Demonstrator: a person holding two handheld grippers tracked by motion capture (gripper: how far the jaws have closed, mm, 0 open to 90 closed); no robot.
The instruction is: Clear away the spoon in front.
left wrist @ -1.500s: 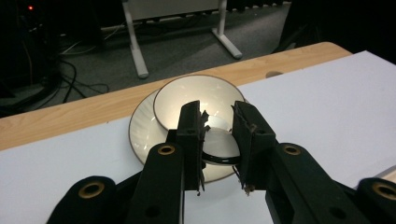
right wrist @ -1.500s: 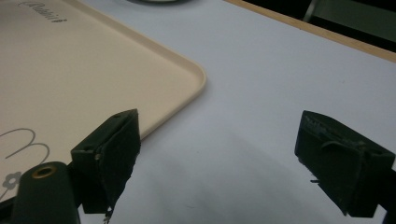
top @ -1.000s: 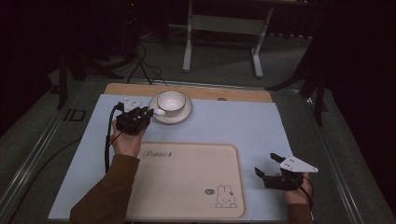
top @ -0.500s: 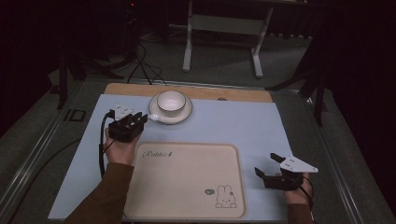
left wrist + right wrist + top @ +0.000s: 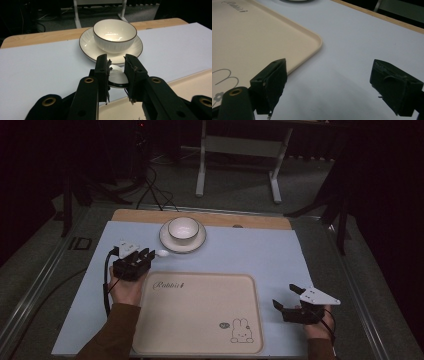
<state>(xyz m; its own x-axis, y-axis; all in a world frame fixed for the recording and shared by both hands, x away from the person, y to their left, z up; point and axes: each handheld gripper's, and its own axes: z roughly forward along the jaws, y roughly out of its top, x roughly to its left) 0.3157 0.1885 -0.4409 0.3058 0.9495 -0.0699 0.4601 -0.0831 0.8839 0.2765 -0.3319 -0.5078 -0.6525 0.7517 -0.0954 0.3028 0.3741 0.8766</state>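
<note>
High view: left tongs (image 5: pixel 148 254) grip a white spoon (image 5: pixel 162 253) just beside the saucer (image 5: pixel 200 243) w/ bowl (image 5: pixel 183 229), above the desk (image 5: pixel 260 250); right tongs (image 5: pixel 286 296) idle by the tray (image 5: pixel 200 320).

Left gripper view: jaws clenched on the spoon's bowl end, near the saucer rim.

Right gripper view: jaws wide apart, holding nothing.

Prob. carrying the spoon; next needs a set-down spot, maybe the tray.

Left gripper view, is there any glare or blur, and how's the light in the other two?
Left gripper view: bright glare inside the bowl, near jaws slightly soft. High view: table lit, room behind nearly black. Right gripper view: soft shadow on the white surface, tray evenly lit.
</note>
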